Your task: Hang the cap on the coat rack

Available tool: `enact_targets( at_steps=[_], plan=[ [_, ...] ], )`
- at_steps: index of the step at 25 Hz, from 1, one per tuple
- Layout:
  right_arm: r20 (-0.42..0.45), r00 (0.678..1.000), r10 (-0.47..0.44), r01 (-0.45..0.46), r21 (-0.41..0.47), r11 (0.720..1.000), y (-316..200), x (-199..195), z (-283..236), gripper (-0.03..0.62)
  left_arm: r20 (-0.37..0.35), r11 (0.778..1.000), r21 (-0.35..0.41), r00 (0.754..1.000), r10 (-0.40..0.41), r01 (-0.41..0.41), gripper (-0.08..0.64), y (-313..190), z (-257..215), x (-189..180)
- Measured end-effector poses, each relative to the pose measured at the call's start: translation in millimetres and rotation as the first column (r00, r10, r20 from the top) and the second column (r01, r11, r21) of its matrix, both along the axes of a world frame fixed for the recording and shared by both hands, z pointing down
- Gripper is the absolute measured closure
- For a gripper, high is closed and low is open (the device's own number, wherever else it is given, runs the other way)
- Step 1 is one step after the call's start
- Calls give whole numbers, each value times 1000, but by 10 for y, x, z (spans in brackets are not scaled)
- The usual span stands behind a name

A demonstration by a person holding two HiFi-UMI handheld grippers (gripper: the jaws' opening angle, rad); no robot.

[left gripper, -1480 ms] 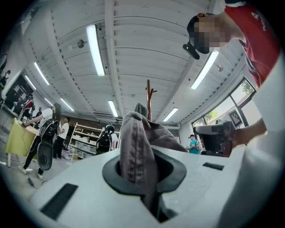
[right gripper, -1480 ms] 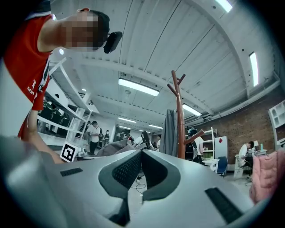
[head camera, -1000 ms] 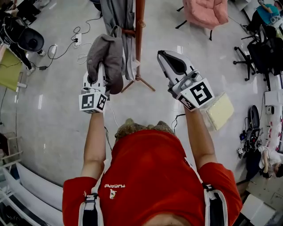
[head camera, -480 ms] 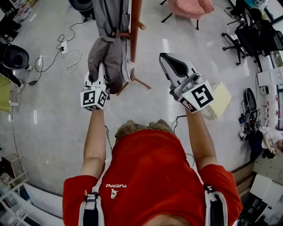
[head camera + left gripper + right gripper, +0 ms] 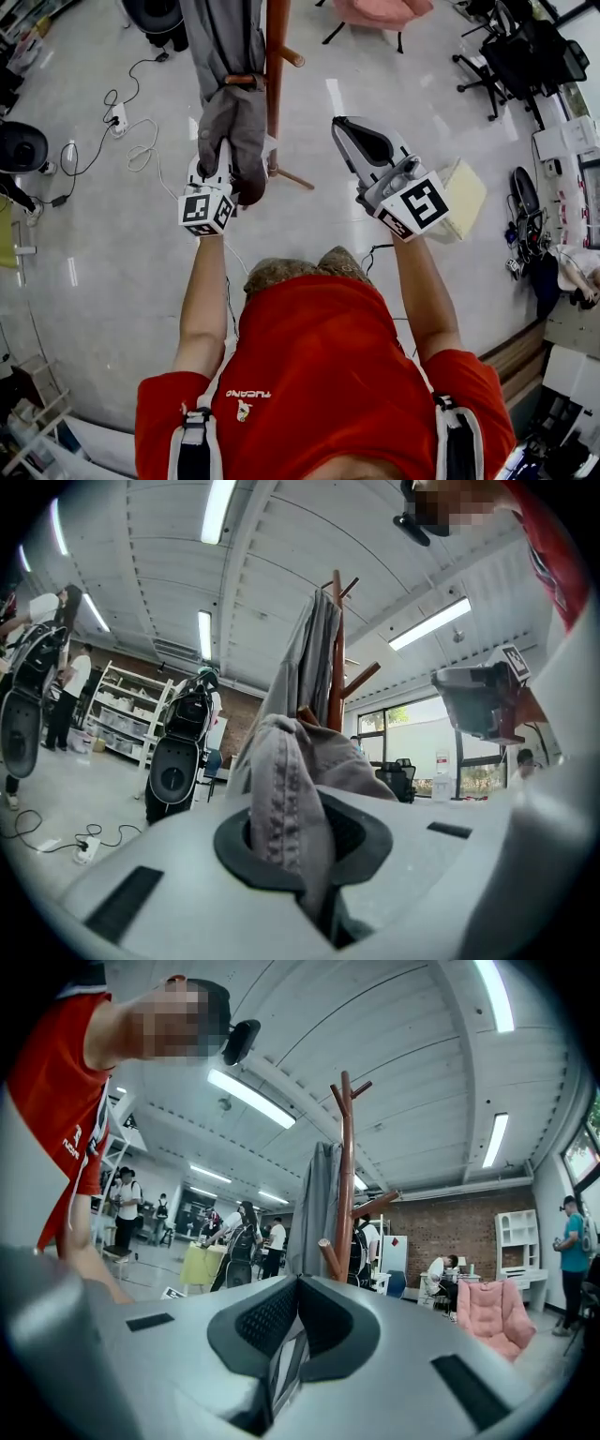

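Grey cap (image 5: 234, 127) sits clamped in the left gripper (image 5: 223, 155), beside the coat rack (image 5: 274, 94); right gripper (image 5: 341, 126) closed, empty.

The person wears a red shirt (image 5: 319, 375) (white logo (image 5: 242, 395)) under dark shoulder straps (image 5: 192, 441).

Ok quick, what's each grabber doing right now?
Left gripper: closed on the cap.
Right gripper: closed, holding nothing.
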State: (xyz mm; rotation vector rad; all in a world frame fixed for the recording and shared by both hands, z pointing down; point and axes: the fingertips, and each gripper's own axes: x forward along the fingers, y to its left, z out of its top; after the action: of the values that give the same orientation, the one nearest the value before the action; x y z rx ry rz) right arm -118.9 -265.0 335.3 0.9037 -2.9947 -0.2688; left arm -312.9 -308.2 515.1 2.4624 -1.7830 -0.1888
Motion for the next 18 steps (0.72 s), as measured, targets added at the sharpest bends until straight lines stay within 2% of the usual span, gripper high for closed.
enact_targets(
  at_steps=[3, 4, 8, 11, 18],
  plan=[
    [-3, 1000, 4, -4, -2, 1000, 2, 0, 56, 568, -2, 997, -38, 998, 65, -65, 531, -89, 133, 143],
    [-4, 1000, 2, -2, -3, 1000, -1, -13, 68, 568, -2, 995, -52, 996, 84, -84, 506, -109, 178, 177],
    [-5, 1000, -10, 10, -9, 1000, -45, -2, 81, 568, -1, 988, -93, 992, 127, -126, 333, -118, 330, 314],
    [-1, 1000, -23, 23, -14, 1000, -88, 42, 53, 568, 7, 987, -112, 993, 119, -118, 273, -92, 374, 365],
    [7, 997, -77, 78, -30, 997, -146, -16, 29, 568, 42, 994, -102, 998, 45, -40, 259, -49, 212, 238]
  ],
)
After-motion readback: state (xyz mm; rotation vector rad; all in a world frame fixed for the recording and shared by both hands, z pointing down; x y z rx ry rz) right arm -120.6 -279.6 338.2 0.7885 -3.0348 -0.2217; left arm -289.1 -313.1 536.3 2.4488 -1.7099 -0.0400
